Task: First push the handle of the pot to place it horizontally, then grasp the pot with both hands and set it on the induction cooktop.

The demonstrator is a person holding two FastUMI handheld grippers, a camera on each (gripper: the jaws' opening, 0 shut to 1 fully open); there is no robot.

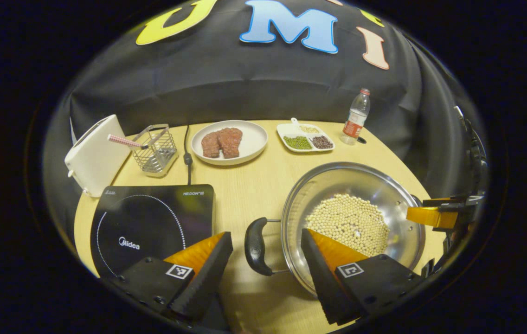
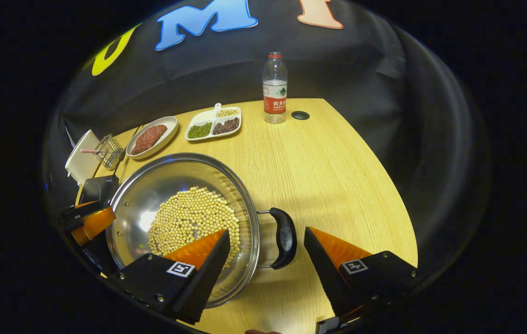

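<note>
Both grippers' jaws wide open, straddling pot [image 1: 351, 218] handles [image 1: 257, 246], untouched.

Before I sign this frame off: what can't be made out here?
- Left gripper view: the left gripper straddles the pot's left handle, but finger contact can't be judged; one finger covers part of the rim.
- Right gripper view: same for the right gripper and right handle.
- Right gripper view: the cooktop is mostly behind the pot.
- Both views: tray contents too small to identify.

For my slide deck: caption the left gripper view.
Left gripper open astride the pot's handle, beans inside, cooktop alongside.
</note>
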